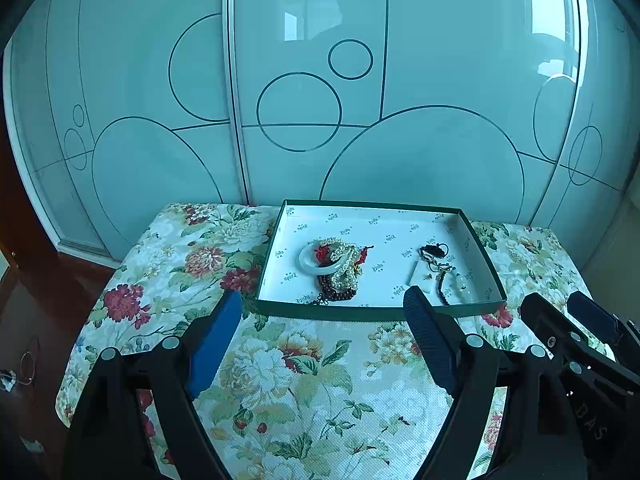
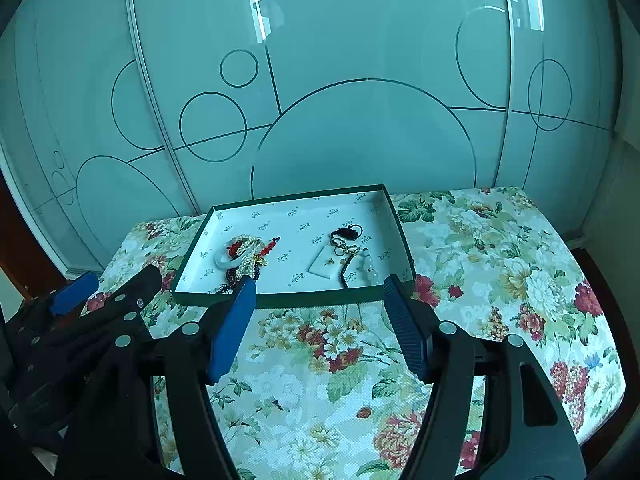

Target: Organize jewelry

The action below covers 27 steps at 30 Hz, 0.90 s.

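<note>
The left gripper (image 1: 324,308) and right gripper (image 2: 320,292) are hovering nearest, side by side, each with jaws standing wide and holding nothing. Beneath them a floral cloth (image 1: 304,380) is covering the table, leaving open room near and to both sides. Glass wardrobe doors (image 1: 304,80) are closing off the far edge. A green-walled tray (image 1: 360,311) is sitting far-centre, holding a heap of pearl and dark beads with a white bangle (image 1: 316,267) on its left, a dark-bead strand (image 1: 442,286) right.

Jewelry (image 1: 340,264) in tray (image 1: 372,312) on table (image 1: 320,380)
</note>
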Tool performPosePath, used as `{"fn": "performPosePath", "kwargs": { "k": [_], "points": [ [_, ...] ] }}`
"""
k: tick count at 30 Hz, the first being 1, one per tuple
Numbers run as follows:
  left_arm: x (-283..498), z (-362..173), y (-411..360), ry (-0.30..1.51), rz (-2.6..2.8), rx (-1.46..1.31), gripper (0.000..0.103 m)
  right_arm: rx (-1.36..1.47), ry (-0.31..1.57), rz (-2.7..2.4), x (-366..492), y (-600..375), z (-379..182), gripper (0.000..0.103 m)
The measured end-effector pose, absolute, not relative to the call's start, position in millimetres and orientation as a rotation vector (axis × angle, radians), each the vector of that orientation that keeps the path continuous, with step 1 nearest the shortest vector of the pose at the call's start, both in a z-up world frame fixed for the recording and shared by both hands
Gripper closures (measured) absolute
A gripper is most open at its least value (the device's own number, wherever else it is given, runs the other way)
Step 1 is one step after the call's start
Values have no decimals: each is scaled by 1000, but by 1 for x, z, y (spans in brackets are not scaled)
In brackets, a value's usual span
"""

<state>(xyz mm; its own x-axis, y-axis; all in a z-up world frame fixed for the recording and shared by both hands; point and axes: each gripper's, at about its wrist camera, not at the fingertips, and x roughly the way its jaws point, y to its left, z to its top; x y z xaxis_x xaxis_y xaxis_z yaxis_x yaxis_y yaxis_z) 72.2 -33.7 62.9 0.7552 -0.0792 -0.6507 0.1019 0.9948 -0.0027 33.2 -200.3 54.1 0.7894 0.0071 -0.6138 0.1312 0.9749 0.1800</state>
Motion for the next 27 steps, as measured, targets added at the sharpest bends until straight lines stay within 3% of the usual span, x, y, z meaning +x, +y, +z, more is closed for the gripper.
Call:
{"fn": "performPosePath", "kwargs": {
  "k": [27],
  "points": [
    [70, 62, -33, 696, -90, 60, 17, 217, 663, -69, 31, -197, 56, 37]
  ]
}}
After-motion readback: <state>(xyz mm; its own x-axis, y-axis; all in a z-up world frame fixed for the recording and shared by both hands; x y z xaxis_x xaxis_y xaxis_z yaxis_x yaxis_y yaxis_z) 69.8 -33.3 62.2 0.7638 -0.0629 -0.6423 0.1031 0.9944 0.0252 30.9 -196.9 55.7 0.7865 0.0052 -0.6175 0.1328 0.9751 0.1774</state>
